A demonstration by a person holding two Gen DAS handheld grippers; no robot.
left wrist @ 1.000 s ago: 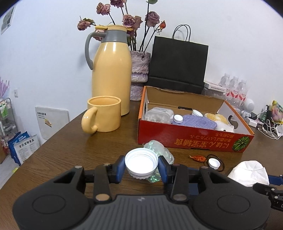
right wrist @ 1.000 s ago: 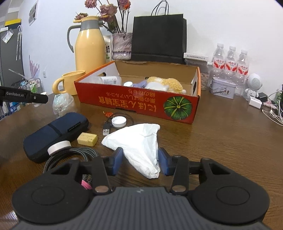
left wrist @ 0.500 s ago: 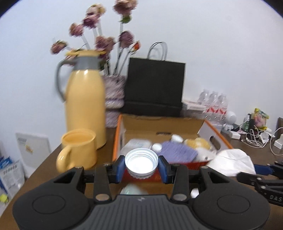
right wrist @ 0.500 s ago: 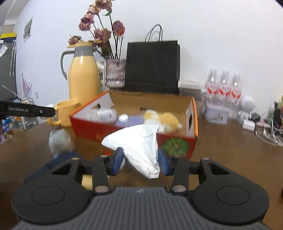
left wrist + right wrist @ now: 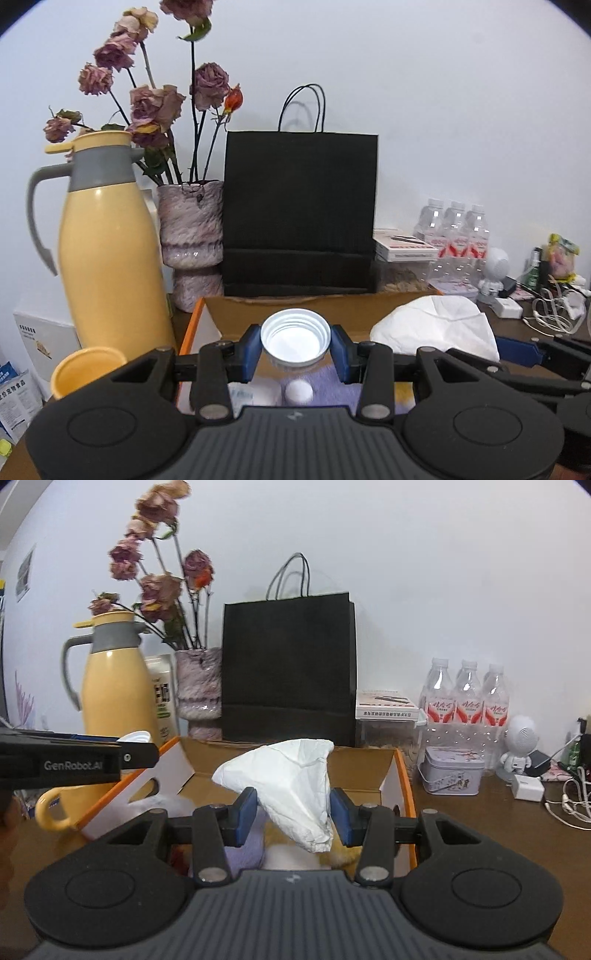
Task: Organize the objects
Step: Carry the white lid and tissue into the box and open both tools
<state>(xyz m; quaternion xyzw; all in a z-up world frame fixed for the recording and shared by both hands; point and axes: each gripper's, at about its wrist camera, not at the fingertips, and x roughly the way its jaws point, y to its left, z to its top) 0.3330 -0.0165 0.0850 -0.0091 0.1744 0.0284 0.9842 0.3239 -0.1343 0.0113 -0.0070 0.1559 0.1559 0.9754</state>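
Hovering over the cardboard box (image 5: 207, 314), both claws have something pinched. The left claw (image 5: 294, 349) is clamped on the neck of a clear plastic bottle (image 5: 294, 341) with no cap, and the open mouth points straight back at the camera, so the bottle's long axis runs along the fingers and away from the lens. You mostly just see the threaded rim and down inside; the body is hidden behind it. Below it in the box there's a purple cloth (image 5: 343, 387) and a small white cap (image 5: 298, 392).

The right claw (image 5: 293, 812) is squeezing a crumpled white tissue (image 5: 291, 786). It's kind of cone-shaped, with the wide end up and to the left and the narrow tip hanging down right past the fingers, so its long axis is tilted diagonally. It sits above the box interior, over something yellow and fluffy (image 5: 347, 854) and that same purple cloth.

From the right wrist view, the left claw pokes in from the left edge, just beside the near-left corner of the box. From the left wrist view the tissue shows up on the right, just beside the bottle.

Behind the box on the counter (image 5: 480, 812): a yellow thermos jug (image 5: 107, 258), a yellow mug (image 5: 88, 373), a vase of dried roses (image 5: 192, 240), a black paper bag (image 5: 299, 214) and three water bottles (image 5: 467, 698).
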